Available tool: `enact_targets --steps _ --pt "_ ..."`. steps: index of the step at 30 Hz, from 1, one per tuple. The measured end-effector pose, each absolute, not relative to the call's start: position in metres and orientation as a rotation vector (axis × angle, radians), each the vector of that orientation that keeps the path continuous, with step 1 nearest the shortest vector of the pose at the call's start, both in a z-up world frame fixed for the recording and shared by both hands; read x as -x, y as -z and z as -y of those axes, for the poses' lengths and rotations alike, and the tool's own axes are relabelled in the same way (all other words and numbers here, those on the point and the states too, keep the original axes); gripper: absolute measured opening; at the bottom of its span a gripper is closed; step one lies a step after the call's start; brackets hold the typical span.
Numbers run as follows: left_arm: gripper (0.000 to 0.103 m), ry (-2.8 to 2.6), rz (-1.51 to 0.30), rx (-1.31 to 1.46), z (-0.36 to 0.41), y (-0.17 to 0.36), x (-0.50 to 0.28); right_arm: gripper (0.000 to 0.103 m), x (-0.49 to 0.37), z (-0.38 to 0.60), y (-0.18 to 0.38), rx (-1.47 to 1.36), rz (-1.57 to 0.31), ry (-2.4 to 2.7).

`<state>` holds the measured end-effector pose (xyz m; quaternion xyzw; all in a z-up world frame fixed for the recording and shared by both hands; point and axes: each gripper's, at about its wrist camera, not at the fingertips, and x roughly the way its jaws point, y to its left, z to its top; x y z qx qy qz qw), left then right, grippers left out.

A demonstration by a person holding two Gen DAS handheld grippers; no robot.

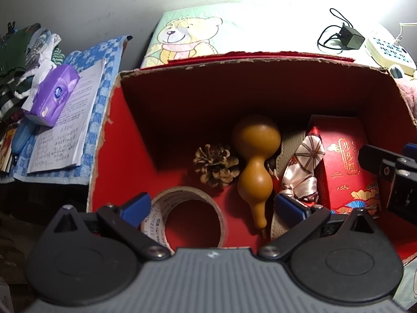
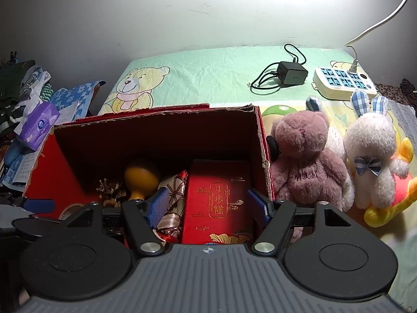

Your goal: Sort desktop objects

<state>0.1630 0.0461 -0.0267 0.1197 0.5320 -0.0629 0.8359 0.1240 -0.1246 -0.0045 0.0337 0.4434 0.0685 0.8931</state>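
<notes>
A red cardboard box (image 1: pixel 112 140) stands open on the bed sheet. Inside lie a tape roll (image 1: pixel 182 194), a pine cone (image 1: pixel 216 167), a tan gourd (image 1: pixel 256 135), a patterned silk cloth (image 1: pixel 305 167) and a red gift box (image 1: pixel 344 161). My left gripper (image 1: pixel 212 208) hangs open over the box's near-left part, with the tape roll by its left finger and nothing held. My right gripper (image 2: pixel 208 206) is open above the red gift box (image 2: pixel 219 190), its fingers either side of it, apart from it. Its right finger is close to the cardboard box wall (image 2: pixel 264 156).
Right of the box sit a pink plush bear (image 2: pixel 307 161), a white plush rabbit (image 2: pixel 372 156) and a yellow plush toy (image 2: pixel 391 208). Behind are a charger (image 2: pixel 292 75) and a power strip (image 2: pixel 344 80). At the left lie a purple tissue pack (image 1: pixel 52 96), an open notebook (image 1: pixel 67 130) and piled clothes.
</notes>
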Motion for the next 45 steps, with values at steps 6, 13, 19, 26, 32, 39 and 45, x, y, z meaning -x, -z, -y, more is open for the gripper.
enact_targets --steps 6,13,19,26,32,39,45 --pt "0.102 0.133 -1.14 -0.24 -0.0471 0.0291 -0.1639 0.071 -0.1247 0.1246 0.0056 -0.068 -0.926 -0.143" --pt "0.102 0.119 -1.145 -0.223 -0.0507 0.0295 -0.1657 0.072 -0.1254 0.1244 0.006 -0.067 -0.926 -0.144" --pt "0.102 0.119 -1.134 -0.217 -0.0514 0.0279 -0.165 0.072 -0.1256 0.123 0.0061 -0.063 -0.926 -0.144" --pt "0.101 0.123 -1.133 -0.212 -0.0515 0.0273 -0.1646 0.072 -0.1266 0.1224 0.0061 -0.062 -0.927 -0.143" --pt "0.101 0.123 -1.127 -0.208 -0.052 0.0258 -0.1637 0.072 -0.1268 0.1226 0.0061 -0.064 -0.927 -0.144" --pt "0.101 0.119 -1.122 -0.196 -0.0541 0.0236 -0.1626 0.072 -0.126 0.1219 0.0056 -0.06 -0.925 -0.145" --pt "0.101 0.114 -1.107 -0.196 -0.055 0.0206 -0.158 0.072 -0.1227 0.1203 0.0037 -0.052 -0.919 -0.158"
